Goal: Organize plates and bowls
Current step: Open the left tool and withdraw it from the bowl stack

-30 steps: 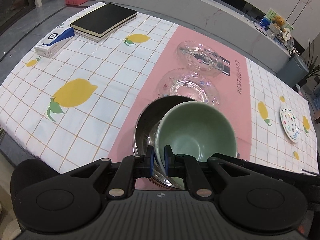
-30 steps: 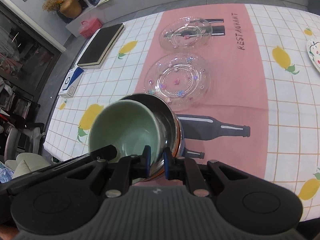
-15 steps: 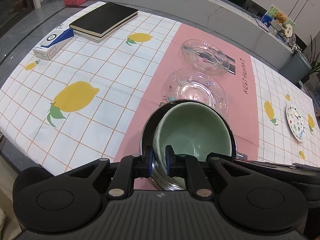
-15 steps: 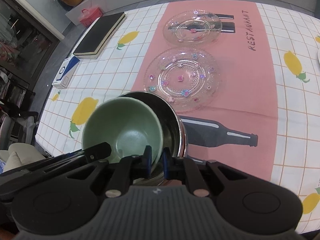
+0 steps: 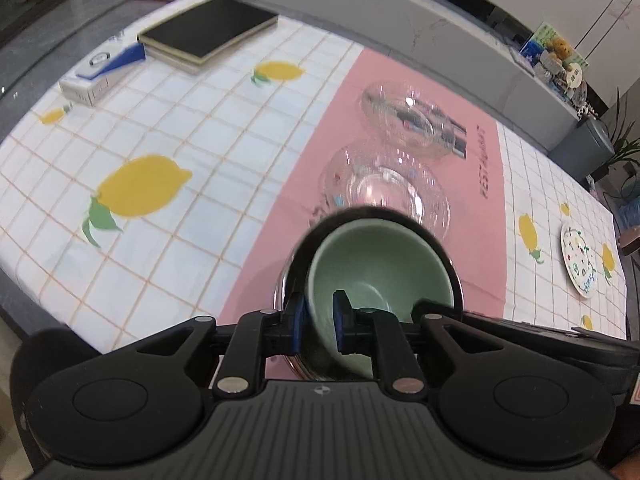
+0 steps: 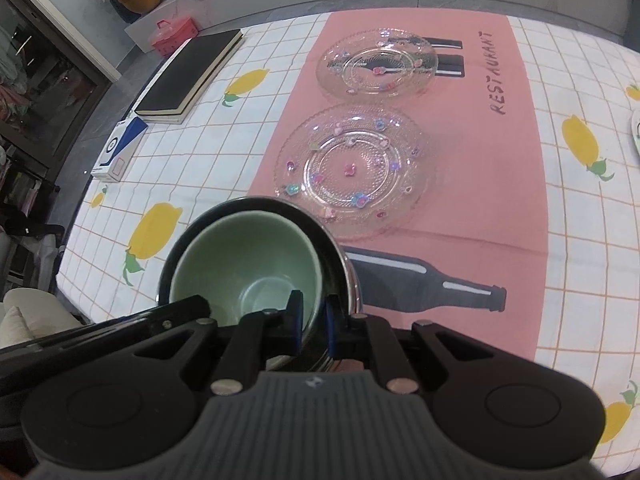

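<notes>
A green bowl (image 5: pixel 380 264) sits inside a steel bowl (image 5: pixel 400 216) at the near edge of the table. My left gripper (image 5: pixel 318 322) is shut on the green bowl's rim. My right gripper (image 6: pixel 311 326) is shut on the steel bowl's rim (image 6: pixel 340 264), with the green bowl (image 6: pixel 248 256) nested to its left. Two clear glass plates lie beyond on the pink runner: a near one (image 6: pixel 352 170) (image 5: pixel 384 188) and a far one (image 6: pixel 378 66) (image 5: pixel 404 122).
A black notebook (image 5: pixel 208 36) and a blue-white box (image 5: pixel 102 74) lie at the far left. A small patterned plate (image 5: pixel 578 260) lies at the right edge. A bottle is printed on the cloth (image 6: pixel 424 284). The table's near edge is just below the bowls.
The green bowl has settled deeper and more centred in the steel bowl. Both grippers keep their grip and have shifted slightly over the table.
</notes>
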{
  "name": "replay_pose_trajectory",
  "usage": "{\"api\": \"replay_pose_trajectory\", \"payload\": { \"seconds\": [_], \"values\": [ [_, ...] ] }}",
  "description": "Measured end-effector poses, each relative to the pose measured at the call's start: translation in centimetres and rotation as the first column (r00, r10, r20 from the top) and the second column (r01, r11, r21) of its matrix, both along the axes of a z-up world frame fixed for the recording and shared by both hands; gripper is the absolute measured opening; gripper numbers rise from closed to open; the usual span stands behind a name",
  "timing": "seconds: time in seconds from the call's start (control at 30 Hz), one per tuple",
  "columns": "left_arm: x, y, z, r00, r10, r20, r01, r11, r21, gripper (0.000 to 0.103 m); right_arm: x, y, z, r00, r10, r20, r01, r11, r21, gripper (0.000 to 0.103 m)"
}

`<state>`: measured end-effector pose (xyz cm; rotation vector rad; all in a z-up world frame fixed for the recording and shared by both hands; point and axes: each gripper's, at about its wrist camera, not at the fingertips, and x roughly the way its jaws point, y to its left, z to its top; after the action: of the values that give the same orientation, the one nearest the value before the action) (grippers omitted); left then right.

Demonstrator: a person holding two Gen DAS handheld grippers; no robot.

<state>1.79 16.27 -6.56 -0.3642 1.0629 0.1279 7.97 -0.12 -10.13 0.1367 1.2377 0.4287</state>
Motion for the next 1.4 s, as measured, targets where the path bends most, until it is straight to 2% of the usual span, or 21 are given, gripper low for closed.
{"api": "replay_pose_trajectory", "payload": {
  "seconds": [0.27, 0.4, 0.53, 0.6, 0.73, 0.9, 1.0, 1.17, 1.4],
  "values": [
    [0.2, -0.2, 0.8, 1.0, -0.007, 0.025, 0.006, 1.0, 0.031, 0.017, 0.1, 0.1, 0.5, 1.0, 0.007, 0.026, -0.007, 1.0, -0.009, 0.013],
    [0.1, -0.1, 1.2, 0.999, -0.006, 0.041, 0.005, 0.999, 0.032, 0.017, -0.5, 0.0, 1.7, 0.997, 0.026, 0.071, -0.024, 0.999, -0.025, 0.015],
    [0.0, -0.4, 2.1, 0.997, -0.02, 0.071, 0.017, 0.999, 0.036, 0.017, -1.2, -0.6, 3.6, 0.989, 0.034, 0.142, -0.03, 0.999, -0.029, 0.026],
    [0.0, -0.7, 2.6, 0.995, -0.038, 0.09, 0.034, 0.999, 0.035, 0.017, -1.5, -1.1, 4.5, 0.984, 0.025, 0.177, -0.02, 0.999, -0.027, 0.026],
    [0.3, -1.5, 3.3, 0.988, -0.081, 0.128, 0.077, 0.996, 0.034, 0.017, -1.5, -3.0, 5.6, 0.98, -0.033, 0.195, 0.03, 0.999, 0.02, 0.031],
    [1.1, -2.4, 4.0, 0.98, -0.123, 0.158, 0.119, 0.992, 0.032, 0.017, -0.7, -5.8, 5.6, 0.971, -0.154, 0.183, 0.145, 0.987, 0.065, 0.034],
    [1.6, -2.7, 4.3, 0.975, -0.138, 0.174, 0.137, 0.99, 0.018, 0.023, -0.1, -7.7, 5.3, 0.958, -0.24, 0.156, 0.227, 0.969, 0.092, 0.038],
    [2.9, -3.0, 3.7, 0.973, -0.161, 0.166, 0.164, 0.987, 0.001, 0.027, 0.7, -10.0, 4.3, 0.939, -0.318, 0.133, 0.305, 0.946, 0.109, 0.039],
    [5.7, -2.0, 2.9, 0.975, -0.172, 0.142, 0.177, 0.984, -0.024, 0.027, 2.0, -11.9, 2.5, 0.919, -0.381, 0.099, 0.363, 0.918, 0.161, 0.041]
  ]
}}
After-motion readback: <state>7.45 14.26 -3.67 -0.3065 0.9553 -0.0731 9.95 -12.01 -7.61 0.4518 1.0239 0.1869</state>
